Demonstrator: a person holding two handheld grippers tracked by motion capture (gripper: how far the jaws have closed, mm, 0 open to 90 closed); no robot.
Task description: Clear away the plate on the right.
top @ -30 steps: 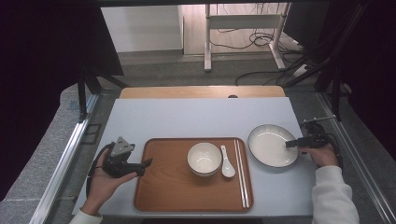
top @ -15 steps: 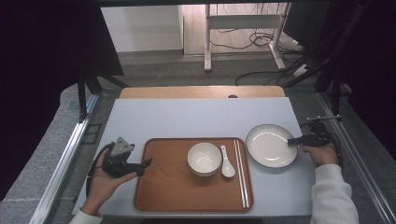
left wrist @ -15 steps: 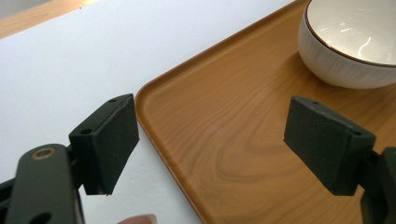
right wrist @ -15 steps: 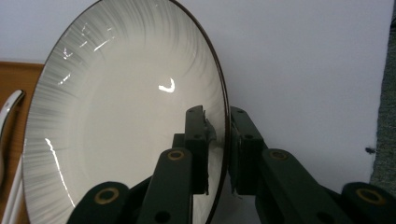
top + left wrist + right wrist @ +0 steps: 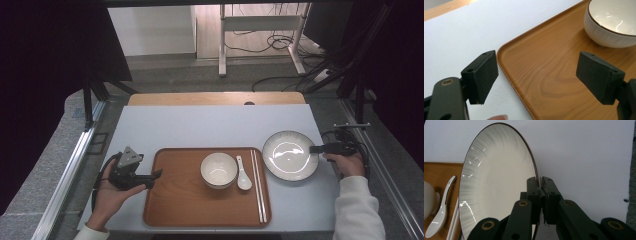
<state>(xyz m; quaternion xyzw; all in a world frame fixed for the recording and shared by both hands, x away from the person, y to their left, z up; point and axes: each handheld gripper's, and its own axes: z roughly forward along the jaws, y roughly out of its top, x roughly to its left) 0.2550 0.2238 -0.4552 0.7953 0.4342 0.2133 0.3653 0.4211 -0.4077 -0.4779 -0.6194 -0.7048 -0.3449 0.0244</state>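
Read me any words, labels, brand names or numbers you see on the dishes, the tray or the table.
None: no writing shows anywhere.
The plate, bowl, spoon and chopsticks are plain.
The wooden tray and the table bear no label or mark.

1. No readable text, label, brand, number or sign anywhere.
2. Plate, bowl, spoon, tray: plain, no markings.
3. Both grippers' jaws: bare black, nothing printed.
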